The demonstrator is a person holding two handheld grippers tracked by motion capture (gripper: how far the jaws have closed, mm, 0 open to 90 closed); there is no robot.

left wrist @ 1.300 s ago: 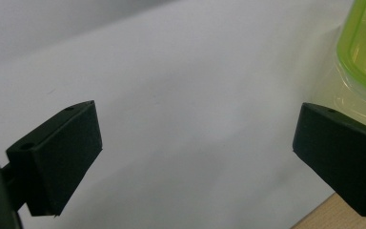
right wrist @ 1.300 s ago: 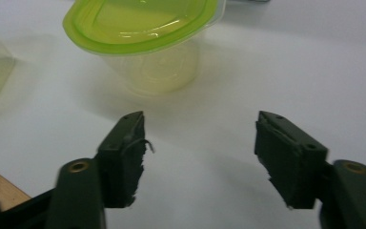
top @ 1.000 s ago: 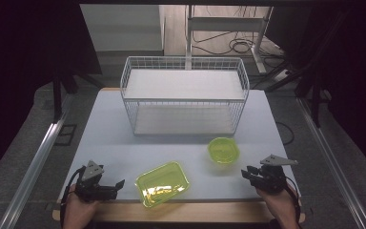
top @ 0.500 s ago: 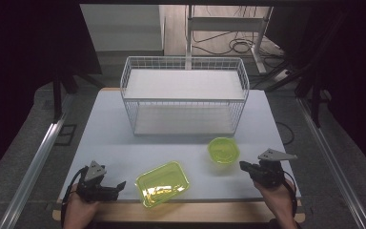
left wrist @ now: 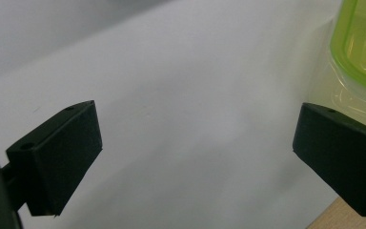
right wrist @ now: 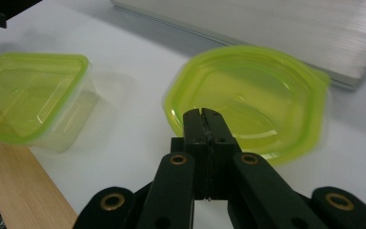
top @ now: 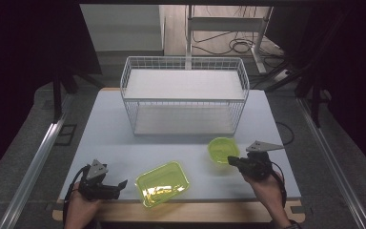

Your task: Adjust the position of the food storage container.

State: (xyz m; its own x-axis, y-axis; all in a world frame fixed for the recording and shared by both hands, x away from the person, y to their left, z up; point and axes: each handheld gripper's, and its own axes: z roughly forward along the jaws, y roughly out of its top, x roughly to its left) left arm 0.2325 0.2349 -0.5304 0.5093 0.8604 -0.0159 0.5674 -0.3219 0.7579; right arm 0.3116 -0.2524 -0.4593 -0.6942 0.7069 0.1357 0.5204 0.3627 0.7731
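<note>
Your right gripper (right wrist: 205, 114), jaws pressed together on nothing, sits at the near rim of the round green bowl (right wrist: 248, 102) before the wire basket (top: 185, 95); it looks light, thin and slippery, so pinch its rim.

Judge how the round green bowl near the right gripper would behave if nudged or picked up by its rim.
The round green bowl looks like thin translucent plastic and is empty, so probably very light; a nudge would likely slide it across the smooth table. Its shallow, wide shape suggests it won't tip easily. The thin rim may flex slightly when pinched.
</note>
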